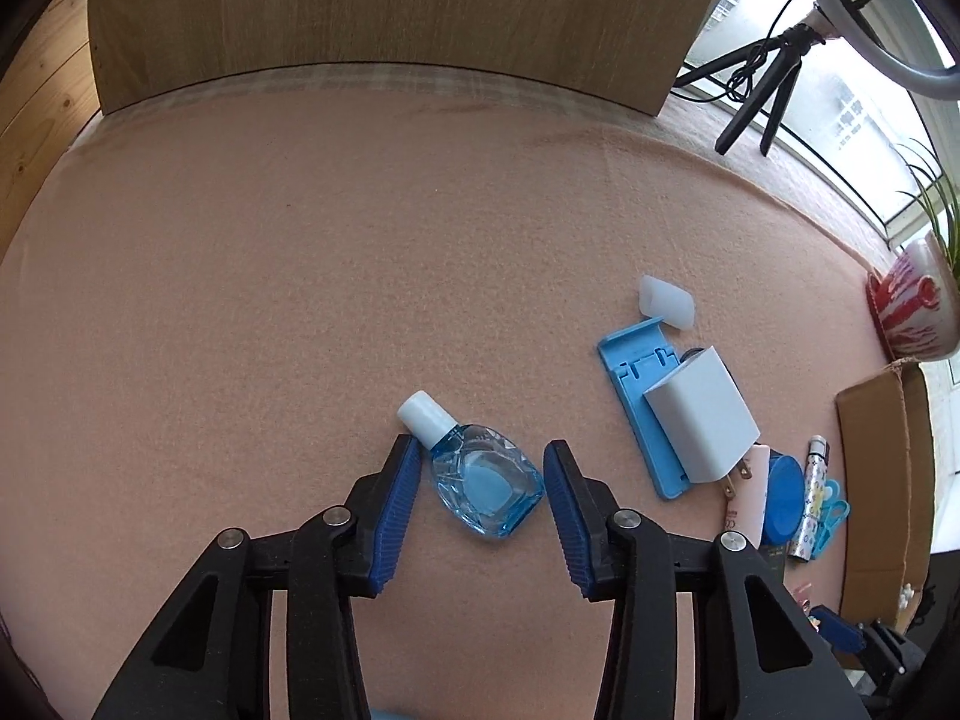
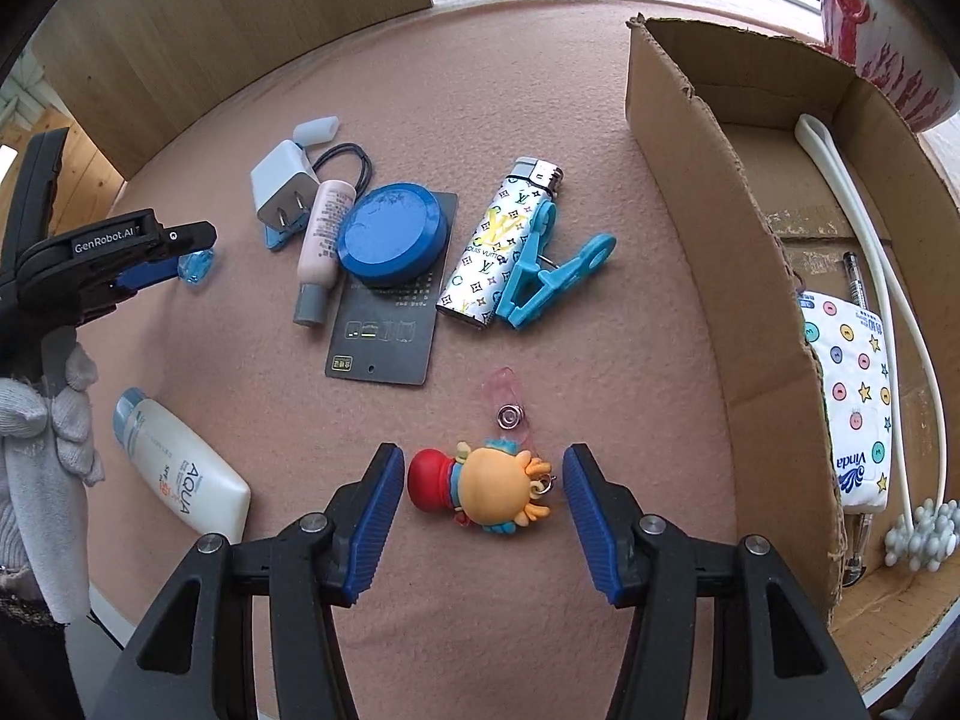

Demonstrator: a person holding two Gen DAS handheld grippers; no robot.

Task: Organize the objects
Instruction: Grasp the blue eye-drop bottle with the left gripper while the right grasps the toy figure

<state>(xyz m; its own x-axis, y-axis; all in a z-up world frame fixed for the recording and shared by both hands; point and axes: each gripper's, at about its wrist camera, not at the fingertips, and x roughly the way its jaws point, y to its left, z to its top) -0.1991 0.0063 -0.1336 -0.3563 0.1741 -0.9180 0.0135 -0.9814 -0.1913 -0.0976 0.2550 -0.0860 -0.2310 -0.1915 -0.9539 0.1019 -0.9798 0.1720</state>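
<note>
Two grabs are lining up at once on the pink felt mat. My left gripper straddles the little blue bottle; the jaws stand partly open, the left pad right against the glass near the neck, the right pad close to the bottle's side but not clearly pressing. That bottle lies flat, its long axis running diagonally, white cap pointing up and to the left in the left wrist view. My right gripper brackets the small figurine, jaws about half spread with a gap on either side, nothing held. It lies on its side, red hat aimed at my left pad, long axis straight across the jaws. Next, I judge, both need squeezing shut, then lifting toward the cardboard box on the right, likely where things go.
</note>
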